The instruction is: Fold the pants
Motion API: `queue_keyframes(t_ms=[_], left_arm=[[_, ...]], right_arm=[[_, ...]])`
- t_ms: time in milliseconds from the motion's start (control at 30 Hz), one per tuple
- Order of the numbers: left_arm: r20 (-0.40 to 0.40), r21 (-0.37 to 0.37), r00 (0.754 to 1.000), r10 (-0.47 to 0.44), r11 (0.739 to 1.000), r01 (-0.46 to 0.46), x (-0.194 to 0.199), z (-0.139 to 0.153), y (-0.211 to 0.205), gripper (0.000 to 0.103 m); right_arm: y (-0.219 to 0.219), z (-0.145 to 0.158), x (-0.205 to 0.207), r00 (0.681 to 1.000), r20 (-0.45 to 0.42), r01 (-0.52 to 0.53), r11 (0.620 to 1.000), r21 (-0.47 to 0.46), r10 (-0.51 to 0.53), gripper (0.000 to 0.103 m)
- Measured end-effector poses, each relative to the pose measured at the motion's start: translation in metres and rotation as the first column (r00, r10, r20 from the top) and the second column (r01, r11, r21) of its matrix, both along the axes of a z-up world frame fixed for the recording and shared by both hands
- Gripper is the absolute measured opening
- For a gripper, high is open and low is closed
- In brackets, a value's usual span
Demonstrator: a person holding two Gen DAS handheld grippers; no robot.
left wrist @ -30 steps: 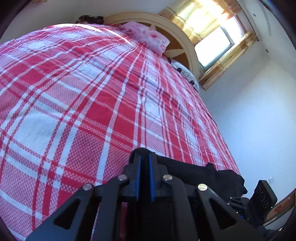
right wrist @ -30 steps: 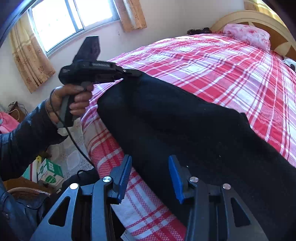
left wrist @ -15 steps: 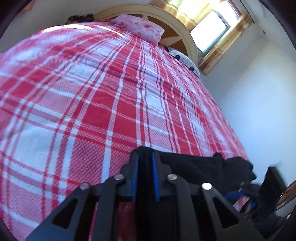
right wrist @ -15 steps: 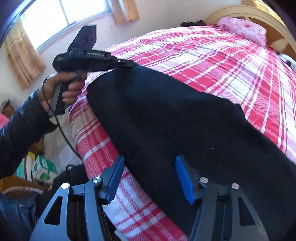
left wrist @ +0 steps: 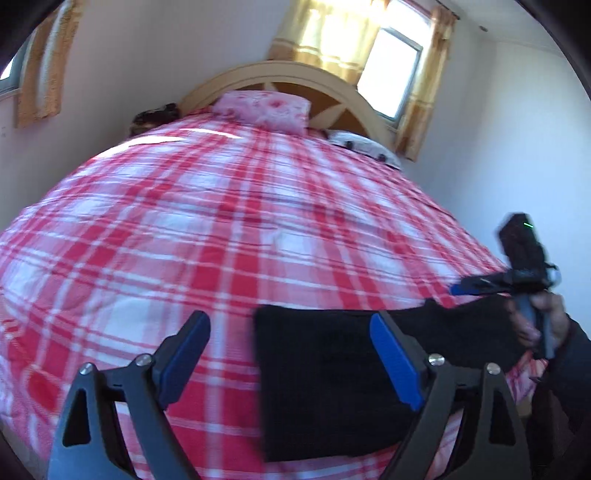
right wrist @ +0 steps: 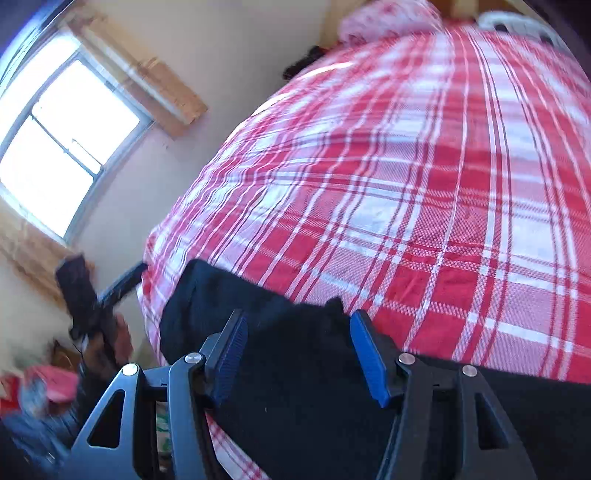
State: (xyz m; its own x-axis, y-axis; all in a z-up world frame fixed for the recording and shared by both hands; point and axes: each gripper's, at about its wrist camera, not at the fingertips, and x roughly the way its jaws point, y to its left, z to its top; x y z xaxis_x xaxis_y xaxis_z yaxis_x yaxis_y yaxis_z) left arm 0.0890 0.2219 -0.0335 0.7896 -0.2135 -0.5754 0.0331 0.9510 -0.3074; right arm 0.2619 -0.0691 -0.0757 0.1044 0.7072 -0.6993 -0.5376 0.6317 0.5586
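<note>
The left hand-held gripper [left wrist: 290, 363], clamped on the black pants [left wrist: 332, 387] a second ago, now hangs with its blue-padded fingers [left wrist: 184, 362] spread wide and nothing between them, the left pad over the bedspread and the right pad over the dark cloth. The right hand-held gripper [right wrist: 299, 354], open before, is open still, its ribbed blue pads [right wrist: 367, 358] apart above the pants [right wrist: 295, 387] without pinching them; it has shifted from the garment's near edge to over its middle. The pants lie folded into a blocky dark slab at the foot edge of the bed [left wrist: 221, 229], a matte, fuzzy knit with one straight left edge and a small peak of cloth standing along the far fold. Beneath them spreads a woven red-and-white plaid bedspread [right wrist: 424, 184], lightly rippled. A pink floral pillow [left wrist: 264, 109] rests against the arched, cream-coloured wooden headboard [left wrist: 288, 75], with a white, dark-spotted pillow [left wrist: 364, 146] beside it. Sunlit yellow curtains [left wrist: 321, 33] frame the window [left wrist: 388, 74] behind the bed. Both views are smeared by motion.
</note>
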Motion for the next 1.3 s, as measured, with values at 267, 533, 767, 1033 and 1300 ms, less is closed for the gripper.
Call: queue_keyframes(t_ms=[267, 533, 767, 1033, 1300], left_arm=[[-0.108, -0.058, 0.99, -0.088, 0.995, 0.082, 0.033, -0.044, -0.043, 0.094], [-0.093, -0.061, 0.991, -0.098, 0.994, 0.093, 0.034, -0.048, -0.045, 0.097], [-0.079, -0.016, 0.992, -0.094, 0.996, 0.093, 0.033, -0.05, -0.052, 0.098], [-0.041, -0.095, 0.996, -0.075, 0.993, 0.071, 0.017, -0.025, -0.06, 0.098], [-0.008, -0.095, 0.96, -0.281, 0.956, 0.279, 0.02, -0.018, -0.141, 0.098]], right_arm=[[0.008, -0.044, 0.03, 0.968, -0.251, 0.039, 0.999, 0.027, -0.031, 0.036], [0.017, -0.047, 0.027, 0.97, -0.24, 0.041, 0.996, 0.085, -0.019, 0.007], [0.013, -0.061, 0.04, 0.97, -0.215, 0.118, 0.993, 0.025, -0.11, 0.006], [-0.031, -0.013, 0.008, 0.985, -0.065, 0.166, 0.984, 0.069, -0.161, 0.05], [-0.256, 0.022, -0.064, 0.836, 0.008, 0.547, 0.834, 0.072, -0.549, 0.052]])
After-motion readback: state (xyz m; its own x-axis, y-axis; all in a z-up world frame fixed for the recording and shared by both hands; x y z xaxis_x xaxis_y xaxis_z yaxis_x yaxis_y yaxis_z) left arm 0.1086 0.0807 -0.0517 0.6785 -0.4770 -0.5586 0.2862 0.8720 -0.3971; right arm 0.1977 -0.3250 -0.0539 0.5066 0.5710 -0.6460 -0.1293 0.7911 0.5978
